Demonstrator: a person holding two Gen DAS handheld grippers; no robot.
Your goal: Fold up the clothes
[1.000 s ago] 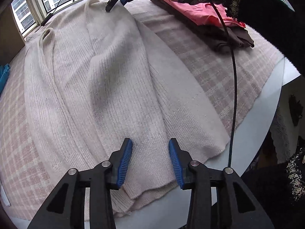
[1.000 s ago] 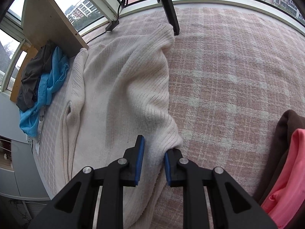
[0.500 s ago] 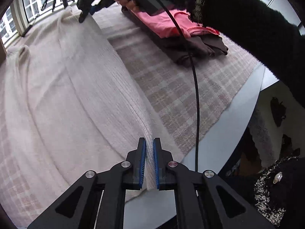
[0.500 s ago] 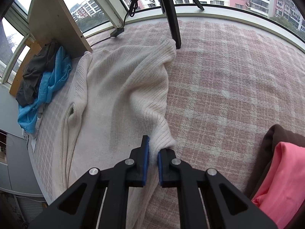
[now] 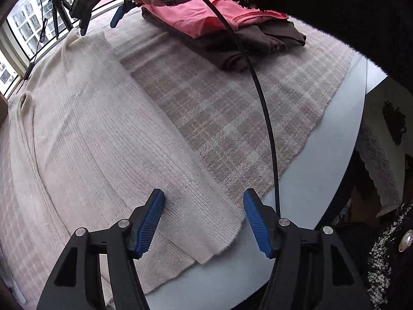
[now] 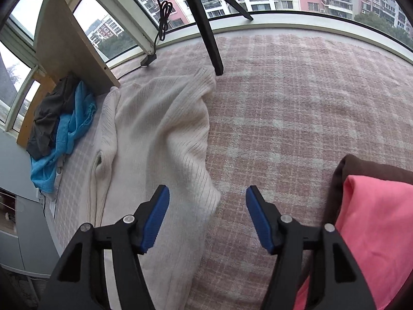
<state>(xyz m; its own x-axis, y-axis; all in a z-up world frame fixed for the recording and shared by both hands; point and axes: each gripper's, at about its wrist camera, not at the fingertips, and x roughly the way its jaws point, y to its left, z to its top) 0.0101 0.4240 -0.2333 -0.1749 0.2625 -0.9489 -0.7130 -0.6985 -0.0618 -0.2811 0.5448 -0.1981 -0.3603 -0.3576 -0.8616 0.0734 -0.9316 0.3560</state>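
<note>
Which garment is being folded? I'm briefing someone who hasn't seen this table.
Find the pink plaid blanket that covers the table. On it, towards the window side, lies a cream ribbed-knit sweater, spread out long with one side already folded in. Its pale colour and ribbing set it apart from the folded pink top stacked on the brown garment.

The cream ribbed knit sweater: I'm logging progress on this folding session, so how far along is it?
Done: a pink garment lies folded on a folded brown garment. In hand: the cream ribbed knit sweater lies long and narrow, one long edge straight; the left gripper and right gripper are opening, gripping nothing. Left: folding it shorter, stacking it, then probably the blue and dark clothes heaped at the table's far side.
</note>
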